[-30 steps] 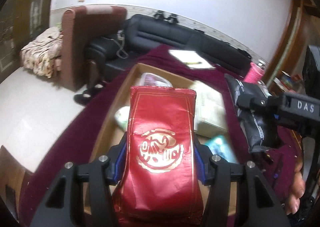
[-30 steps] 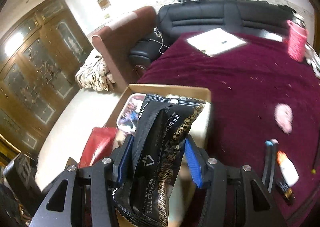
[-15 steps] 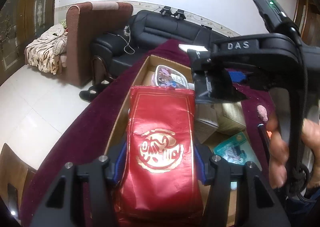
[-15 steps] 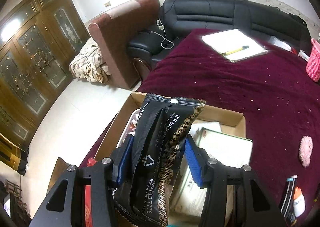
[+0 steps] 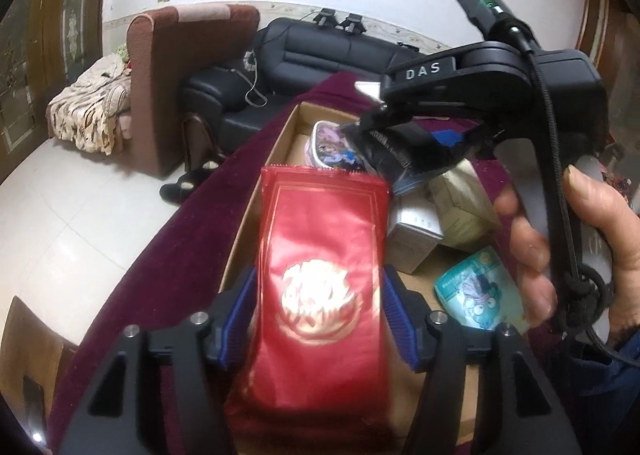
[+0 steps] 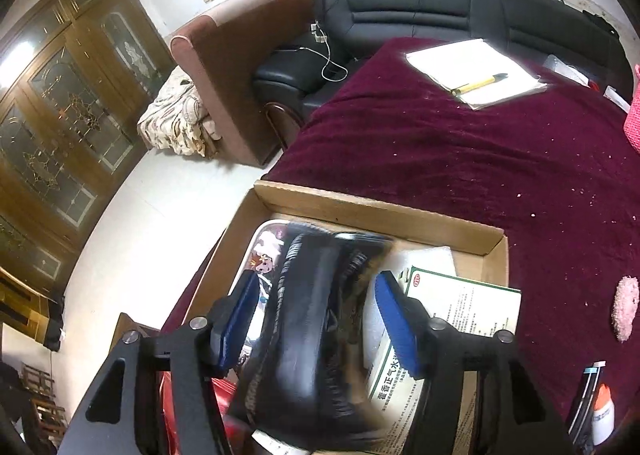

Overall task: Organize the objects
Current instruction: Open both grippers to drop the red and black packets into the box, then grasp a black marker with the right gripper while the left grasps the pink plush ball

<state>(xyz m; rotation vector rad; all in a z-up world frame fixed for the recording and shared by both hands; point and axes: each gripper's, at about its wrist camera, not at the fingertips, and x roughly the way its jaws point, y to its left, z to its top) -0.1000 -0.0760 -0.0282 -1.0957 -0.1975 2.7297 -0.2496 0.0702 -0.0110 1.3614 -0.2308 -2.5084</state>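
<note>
I find both grippers over the cardboard box, which sits at the edge of the maroon tablecloth; the task stands at the release stage for two packets.

Left gripper: its jaws are opening; the red packet lies between the blue pads, and I see a thin gap on each side, so I judge the hold is let go; the packet hangs over the near-left part of the box, at about 6 o'clock in the left wrist view.

Right gripper: its jaws are opening too; the black packet is between them, blurred, with clear space to both pads; it appears to be dropping into the box, onto or beside the printed tray at 11 o'clock of it.

Already in the box, as far as I can see: the printed tray at the far end; a pale green carton at 3 o'clock of the black packet; a white carton; a teal sachet near the right hand.

Outstanding, in my judgement: both packets must settle flat; loose items remain on the cloth, namely a pink puff and a small bottle with pens at 4 o'clock; whether the notepad and pen belong to the task I cannot tell.
</note>
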